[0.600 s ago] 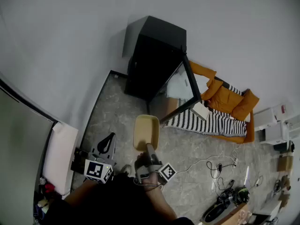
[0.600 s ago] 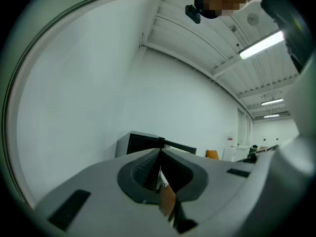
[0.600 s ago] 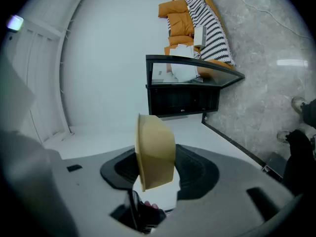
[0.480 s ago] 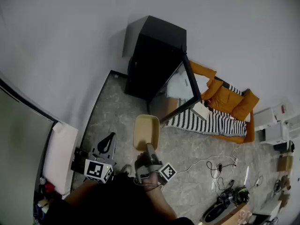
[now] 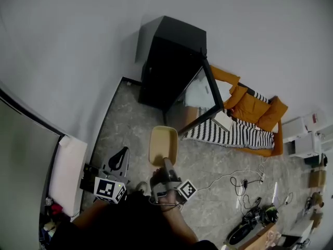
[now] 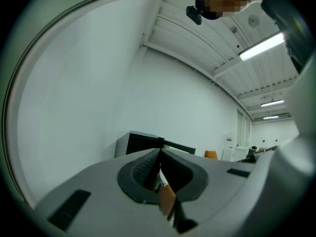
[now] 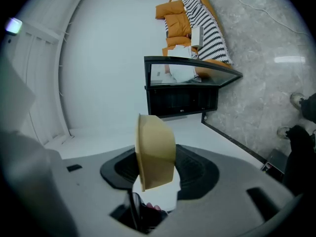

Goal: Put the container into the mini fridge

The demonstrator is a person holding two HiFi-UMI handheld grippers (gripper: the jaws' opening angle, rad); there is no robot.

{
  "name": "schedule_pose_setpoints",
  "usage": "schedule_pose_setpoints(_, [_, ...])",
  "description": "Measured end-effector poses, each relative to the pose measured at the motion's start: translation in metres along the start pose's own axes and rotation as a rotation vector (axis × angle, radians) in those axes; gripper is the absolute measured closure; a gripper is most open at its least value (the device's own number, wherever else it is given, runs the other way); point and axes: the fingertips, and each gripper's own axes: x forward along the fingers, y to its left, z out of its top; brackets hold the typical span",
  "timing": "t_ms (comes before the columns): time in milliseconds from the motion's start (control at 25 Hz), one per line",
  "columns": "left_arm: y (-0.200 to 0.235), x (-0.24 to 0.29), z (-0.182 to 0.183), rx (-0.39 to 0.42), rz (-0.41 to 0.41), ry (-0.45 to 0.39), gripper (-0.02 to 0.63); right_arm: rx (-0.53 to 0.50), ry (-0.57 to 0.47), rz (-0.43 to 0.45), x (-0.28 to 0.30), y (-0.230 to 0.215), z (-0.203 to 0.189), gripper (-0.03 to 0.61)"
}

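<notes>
The yellow container (image 5: 163,145) is held out over the stone floor with my right gripper (image 5: 167,164) shut on its near end. In the right gripper view the container (image 7: 155,149) stands on edge between the two pads. The black mini fridge (image 5: 169,61) stands against the white wall ahead, apart from the container, and its glass door (image 5: 200,100) is swung open to the right. My left gripper (image 5: 123,153) hangs low at the left, jaws shut and holding nothing. The left gripper view shows the left gripper (image 6: 159,152) pointing toward the fridge (image 6: 140,144).
An orange sofa with a striped blanket (image 5: 244,124) lies right of the fridge, just behind the open door. Cables (image 5: 244,184) and shoes lie on the floor at the right. A white panel (image 5: 65,173) stands at the left. White cabinets (image 5: 307,134) stand at the far right.
The right gripper and the container have edged slightly toward the fridge. The left gripper has barely moved.
</notes>
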Motion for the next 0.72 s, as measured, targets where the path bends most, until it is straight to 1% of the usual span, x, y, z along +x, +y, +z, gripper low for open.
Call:
schedule_pose_setpoints(80, [0.002,-0.002,0.004,-0.004,0.004,0.006,0.609,0.004,-0.001,-0.003,0.001,0.000,-0.003,0.388])
schedule_pose_setpoints(280, [0.012,-0.004,0.001,0.002,-0.011,-0.001,0.609,0.010,-0.008,0.000,0.008,0.000,-0.010,0.388])
schedule_pose_setpoints(480, [0.035,0.002,0.008,-0.004,-0.024,-0.015,0.609,0.014,-0.029,0.005,0.026,0.003,-0.020,0.388])
schedule_pose_setpoints(720, [0.067,0.012,0.019,-0.013,-0.034,0.011,0.609,0.024,-0.062,0.018,0.052,0.005,-0.036,0.388])
